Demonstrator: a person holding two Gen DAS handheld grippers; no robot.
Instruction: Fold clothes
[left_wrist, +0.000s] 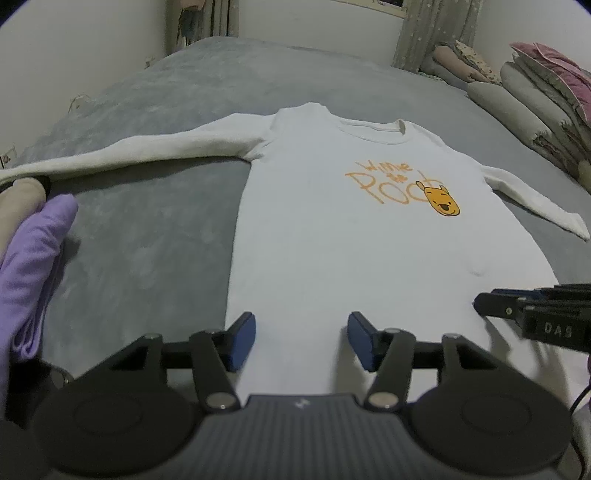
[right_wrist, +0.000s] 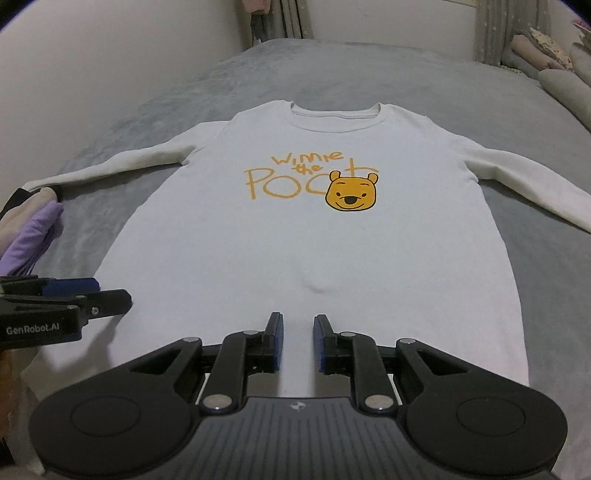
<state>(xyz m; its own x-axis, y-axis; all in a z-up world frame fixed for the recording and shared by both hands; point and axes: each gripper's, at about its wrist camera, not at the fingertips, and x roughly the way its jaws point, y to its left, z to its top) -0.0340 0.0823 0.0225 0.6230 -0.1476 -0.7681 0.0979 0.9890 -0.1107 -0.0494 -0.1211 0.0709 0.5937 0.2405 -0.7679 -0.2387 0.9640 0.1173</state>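
**White sweatshirt spread flat, both grippers at its hem**

A white long-sleeved sweatshirt (right_wrist: 295, 240) lies face up on a grey bed (right_wrist: 258, 74). Its long axis runs from the bottom of the frame to the top in the right wrist view: hem at the lower edge, neckline toward the top centre, so the collar points away from the cameras. The orange print with a bear's face reads upright. Both sleeves stretch out sideways, one to the left edge, one to the right.

The right hand-held gripper (right_wrist: 295, 339) sits at the bottom centre, above the hem's middle. Its jaws stand slightly apart, released, with no cloth pinched between them. The left hand-held gripper (left_wrist: 301, 341) is over the hem's left part; its jaws are clearly spread and grasp nothing.

A pile of folded clothes (left_wrist: 33, 258), lilac on top, rests at the left edge, near the left sleeve's cuff. Stacked pillows (left_wrist: 535, 103) occupy the upper right.
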